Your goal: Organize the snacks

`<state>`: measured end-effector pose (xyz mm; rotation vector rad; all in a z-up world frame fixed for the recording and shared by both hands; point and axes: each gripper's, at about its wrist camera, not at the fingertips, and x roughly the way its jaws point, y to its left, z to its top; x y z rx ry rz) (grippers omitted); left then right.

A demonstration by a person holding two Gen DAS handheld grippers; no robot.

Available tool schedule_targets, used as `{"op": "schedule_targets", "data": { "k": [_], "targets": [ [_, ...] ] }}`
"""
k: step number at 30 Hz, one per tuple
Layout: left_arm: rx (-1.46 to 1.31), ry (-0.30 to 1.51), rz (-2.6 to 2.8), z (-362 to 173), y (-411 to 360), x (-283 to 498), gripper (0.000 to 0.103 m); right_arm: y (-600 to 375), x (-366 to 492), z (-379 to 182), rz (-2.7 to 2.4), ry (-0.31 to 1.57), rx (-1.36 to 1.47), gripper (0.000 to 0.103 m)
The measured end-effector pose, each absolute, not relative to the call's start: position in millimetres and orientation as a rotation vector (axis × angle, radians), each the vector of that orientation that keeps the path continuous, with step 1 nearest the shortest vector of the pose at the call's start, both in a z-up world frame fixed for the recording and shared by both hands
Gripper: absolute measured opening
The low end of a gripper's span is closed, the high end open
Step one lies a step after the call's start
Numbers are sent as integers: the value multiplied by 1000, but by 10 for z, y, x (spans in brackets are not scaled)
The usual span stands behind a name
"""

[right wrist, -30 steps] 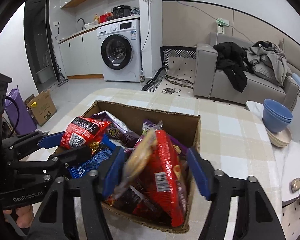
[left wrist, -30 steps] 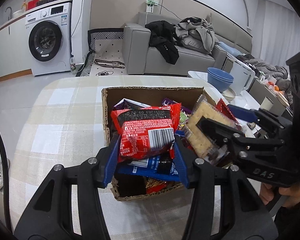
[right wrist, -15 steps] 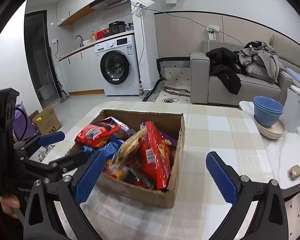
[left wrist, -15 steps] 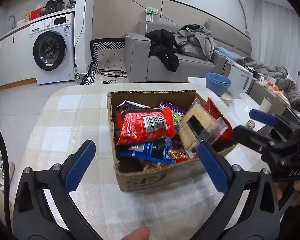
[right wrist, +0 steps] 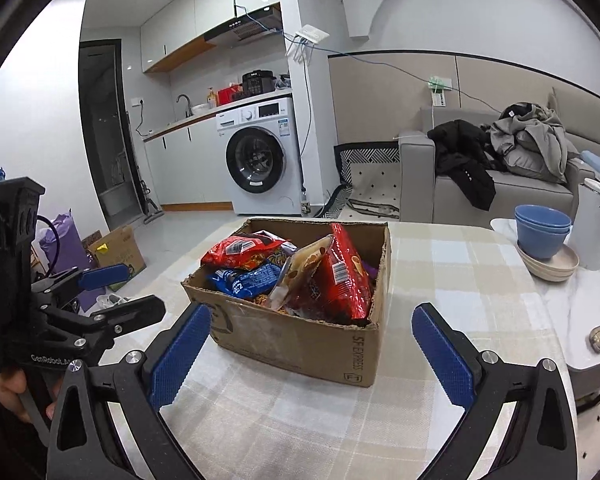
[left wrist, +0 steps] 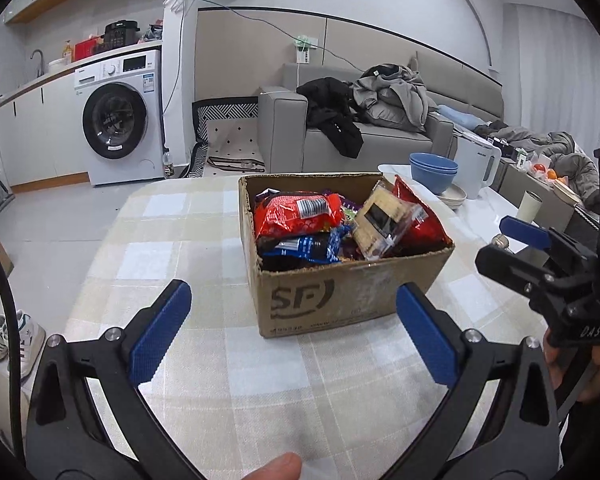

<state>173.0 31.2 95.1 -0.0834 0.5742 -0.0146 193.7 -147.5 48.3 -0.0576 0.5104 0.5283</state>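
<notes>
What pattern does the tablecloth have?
The tablecloth has pale beige-and-white checks, clearest in the left wrist view.

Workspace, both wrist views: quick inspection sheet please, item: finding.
Surface: checked tablecloth, bare around the box.
Job's things: cardboard box full of snack packs; red pack on top, blue pack under it, cracker pack leaning on a tall red bag.
Clutter: blue bowls stacked on a beige dish, white kettle, both on the adjoining white top.
Grippers: left gripper and right gripper open, jaws just opened, nothing between them, short of the box.
Cables: black cable at the left view's edge; wall cable behind.
Surroundings: washing machine, sofa with clothes, shoes on the floor.
</notes>
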Motion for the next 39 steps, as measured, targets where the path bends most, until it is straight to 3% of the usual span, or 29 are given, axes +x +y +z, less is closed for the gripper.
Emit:
{"op": "schedule_targets", "data": {
  "k": [11,39],
  "targets": [
    [-80,557,-28,704,367,1281,102,-1635,1796,286,506,463,-28,103],
    [-110,492,9,528,520,1379,102,-1707,1595,46,493,369,-59,103]
  ]
}}
